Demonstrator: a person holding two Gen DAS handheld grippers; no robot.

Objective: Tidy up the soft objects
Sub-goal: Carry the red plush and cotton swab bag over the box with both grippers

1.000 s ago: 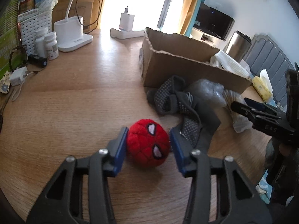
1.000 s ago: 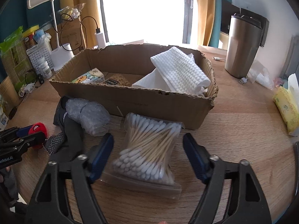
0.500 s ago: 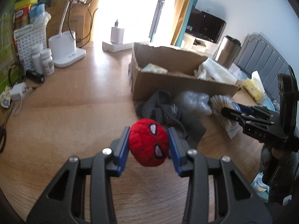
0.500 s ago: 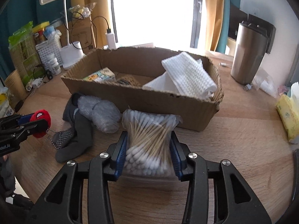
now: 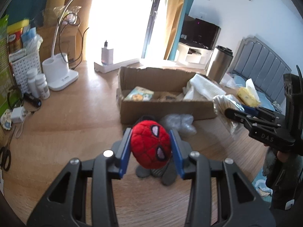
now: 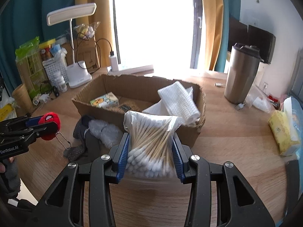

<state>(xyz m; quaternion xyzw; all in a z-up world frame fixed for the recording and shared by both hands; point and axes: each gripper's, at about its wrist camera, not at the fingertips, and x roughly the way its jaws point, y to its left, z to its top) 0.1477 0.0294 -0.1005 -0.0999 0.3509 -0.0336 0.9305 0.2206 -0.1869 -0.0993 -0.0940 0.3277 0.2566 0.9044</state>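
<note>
My left gripper [image 5: 151, 147] is shut on a red plush spider-mask ball [image 5: 150, 146], lifted off the wooden table [image 5: 75, 128]; the ball [image 6: 50, 125] dangles a bead chain in the right wrist view. My right gripper [image 6: 150, 155] is shut on a clear bag of cotton swabs [image 6: 151, 138], also raised above the table. An open cardboard box [image 6: 136, 89] lies just beyond, holding a white waffle cloth [image 6: 179, 99] and a small printed pack [image 6: 104, 100]. Grey socks [image 6: 85, 138] and a bubble-wrap wad [image 6: 106, 131] lie in front of the box.
A steel tumbler [image 6: 241, 75] stands at the right, a yellow tissue pack [image 6: 283, 130] nearer the right edge. At the left are a white desk lamp [image 6: 78, 75], pill bottles [image 5: 39, 86], a white basket [image 5: 20, 68] and cables. A power strip [image 5: 113, 65] lies by the window.
The left gripper has lifted the red ball off the table. The right gripper closed on the cotton swab bag and raised it. Both views have risen, showing the inside of the box.
</note>
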